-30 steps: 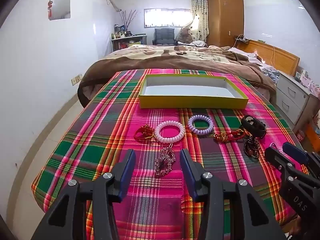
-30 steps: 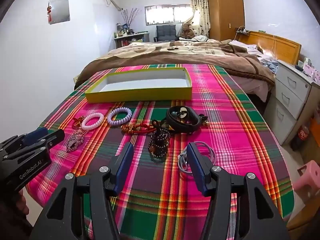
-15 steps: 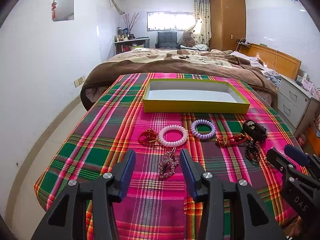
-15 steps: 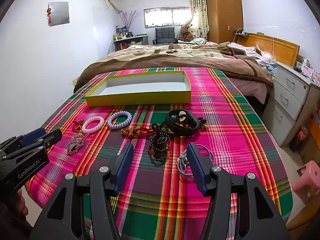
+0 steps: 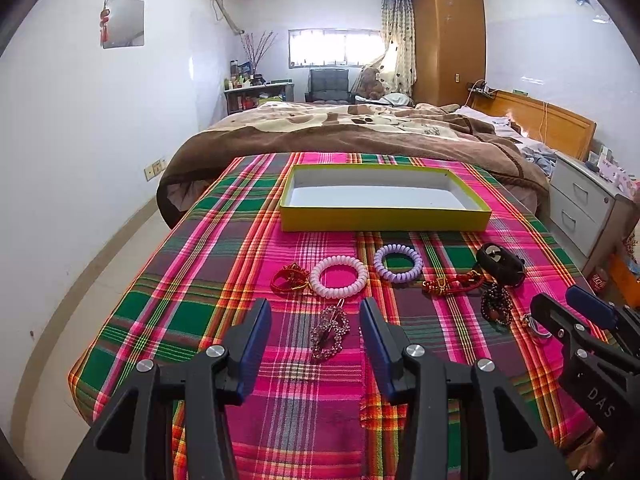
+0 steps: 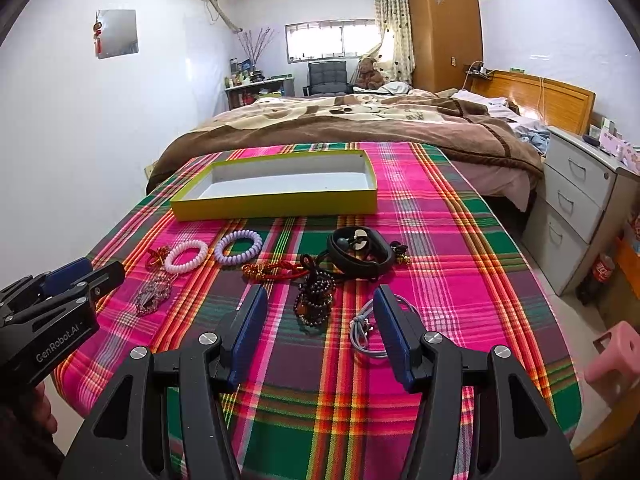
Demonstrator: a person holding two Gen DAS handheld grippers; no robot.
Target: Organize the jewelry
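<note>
An empty yellow box (image 5: 384, 218) (image 6: 276, 204) lies at the far side of the plaid cloth. In front of it lie a red knot bracelet (image 5: 289, 278), a pink coil band (image 5: 339, 277), a purple coil band (image 5: 398, 263), a red cord (image 5: 452, 283), a black band (image 6: 359, 252), a dark bead bracelet (image 6: 314, 300), a grey elastic (image 6: 364, 332) and a rhinestone clip (image 5: 330, 332). My left gripper (image 5: 316, 322) is open and empty above the clip. My right gripper (image 6: 320, 308) is open and empty over the bead bracelet.
The plaid-covered table (image 6: 440, 240) stands against a bed with a brown blanket (image 5: 360, 128). A white wall is at the left. A grey drawer unit (image 6: 576, 208) and a pink stool (image 6: 616, 352) are at the right.
Both grippers have drawn back and risen a little, so the jewelry sits further away in both views. Nothing on the cloth has moved.
</note>
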